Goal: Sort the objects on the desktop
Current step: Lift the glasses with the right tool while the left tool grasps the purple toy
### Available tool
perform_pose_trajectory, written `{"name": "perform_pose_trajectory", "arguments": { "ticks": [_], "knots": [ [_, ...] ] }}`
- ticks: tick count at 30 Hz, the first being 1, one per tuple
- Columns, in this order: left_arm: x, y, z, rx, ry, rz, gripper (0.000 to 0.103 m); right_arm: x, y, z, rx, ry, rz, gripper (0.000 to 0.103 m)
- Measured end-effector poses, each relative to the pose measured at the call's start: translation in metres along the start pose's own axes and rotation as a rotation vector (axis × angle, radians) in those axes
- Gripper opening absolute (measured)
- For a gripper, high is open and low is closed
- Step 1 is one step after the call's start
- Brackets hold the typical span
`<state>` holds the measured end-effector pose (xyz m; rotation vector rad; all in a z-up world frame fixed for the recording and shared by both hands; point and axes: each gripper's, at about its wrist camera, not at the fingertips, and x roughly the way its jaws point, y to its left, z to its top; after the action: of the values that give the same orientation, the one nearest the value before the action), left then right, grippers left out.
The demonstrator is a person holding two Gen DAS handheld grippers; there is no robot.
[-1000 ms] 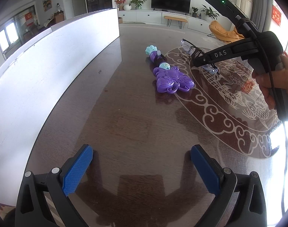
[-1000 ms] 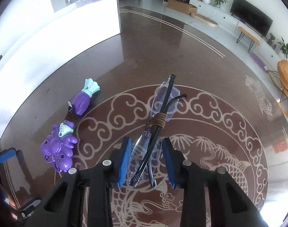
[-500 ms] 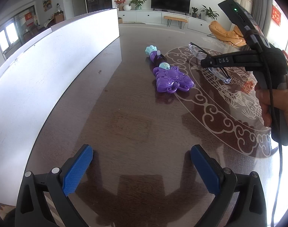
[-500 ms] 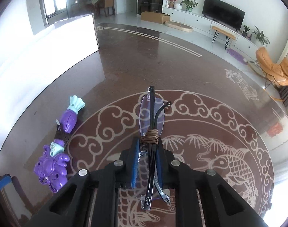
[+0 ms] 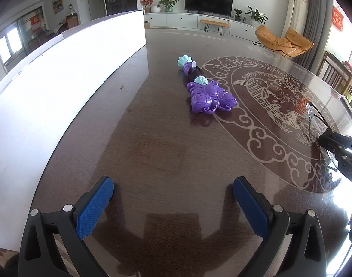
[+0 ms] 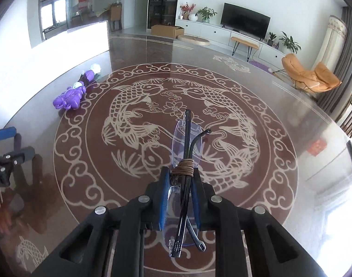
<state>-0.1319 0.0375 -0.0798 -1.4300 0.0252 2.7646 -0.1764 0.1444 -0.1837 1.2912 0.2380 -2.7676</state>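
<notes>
Over the fish medallion on the worktop (image 6: pixel 280 106), my right hand-held gripper (image 6: pixel 180 184) is clamped on the folded glasses (image 6: pixel 187 152) (cord wound round them), though its jaws have just been easing wider. My left hand-held gripper (image 5: pixel 173 205) stands apart, nothing in it. The purple toy (image 5: pixel 207 92) lies far left, near the white panel (image 5: pixel 60 87).

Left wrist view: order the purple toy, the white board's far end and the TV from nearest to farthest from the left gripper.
1. Purple toy, mid-table, ahead of the left gripper.
2. White board's far end, left side.
3. TV, on the back wall.
</notes>
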Motion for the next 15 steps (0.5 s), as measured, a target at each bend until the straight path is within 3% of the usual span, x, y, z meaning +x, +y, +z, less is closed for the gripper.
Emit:
{"name": "perform_pose_trajectory", "arguments": {
  "ticks": [1,3,4,7,9,15],
  "knots": [
    [0.000,0.000,0.000,0.000,0.000,0.000,0.103,0.001,-0.004,0.000,0.026,0.006,-0.017,0.040],
    [0.000,0.000,0.000,0.000,0.000,0.000,0.103,0.006,-0.015,0.000,0.088,0.034,-0.009,0.080],
    [0.000,0.000,0.000,0.000,0.000,0.000,0.103,0.007,-0.020,0.000,0.113,0.045,0.001,0.086],
    [0.000,0.000,0.000,0.000,0.000,0.000,0.103,0.007,-0.028,-0.002,0.131,0.059,0.038,0.092],
    [0.000,0.000,0.000,0.000,0.000,0.000,0.103,0.009,-0.023,-0.003,0.097,0.078,0.045,0.103],
    [0.000,0.000,0.000,0.000,0.000,0.000,0.103,0.012,-0.021,-0.002,0.095,0.077,0.053,0.103]
  ]
}}
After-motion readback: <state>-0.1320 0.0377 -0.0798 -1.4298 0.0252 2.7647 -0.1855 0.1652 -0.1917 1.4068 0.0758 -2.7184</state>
